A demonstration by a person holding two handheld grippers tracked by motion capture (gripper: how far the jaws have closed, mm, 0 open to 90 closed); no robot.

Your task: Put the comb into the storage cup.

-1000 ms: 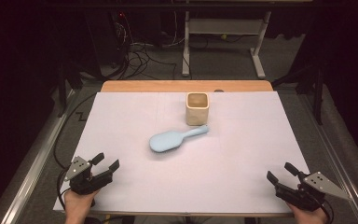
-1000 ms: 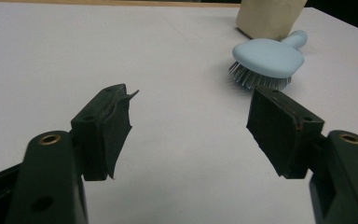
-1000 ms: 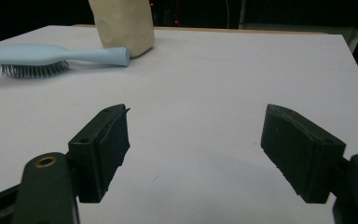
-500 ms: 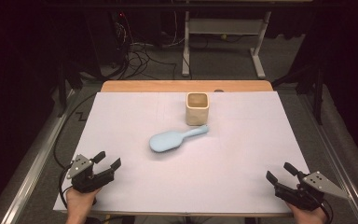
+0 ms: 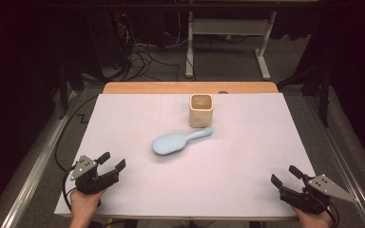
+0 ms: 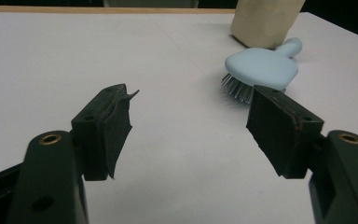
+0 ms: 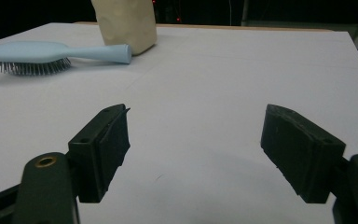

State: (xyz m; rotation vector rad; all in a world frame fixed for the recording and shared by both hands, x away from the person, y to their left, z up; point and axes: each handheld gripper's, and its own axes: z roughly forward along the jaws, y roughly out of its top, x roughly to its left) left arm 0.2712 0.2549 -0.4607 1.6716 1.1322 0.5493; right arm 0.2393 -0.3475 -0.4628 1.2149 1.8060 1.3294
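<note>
A light blue hairbrush (image 5: 178,141) lies bristles down in the middle of the white table (image 5: 123,118), its handle reaching toward a beige square cup (image 5: 201,110) just behind it. My left gripper (image 5: 112,161) rests near the front left corner, open and empty, pointing toward the hairbrush (image 6: 262,69) and the cup (image 6: 265,21). Near the front right corner my right gripper (image 5: 285,176) stands open with nothing between its jaws. From there the hairbrush (image 7: 51,53) and cup (image 7: 126,21) sit far off at the upper left.
A wooden strip (image 5: 190,87) runs along the table's far edge. Behind the table are a metal stand (image 5: 228,42) and loose cables (image 5: 138,52) on the floor. A black cable (image 5: 69,130) trails off the left side.
My left gripper has shifted slightly forward and to the right. The right gripper, the hairbrush and the cup have stayed where they were.
</note>
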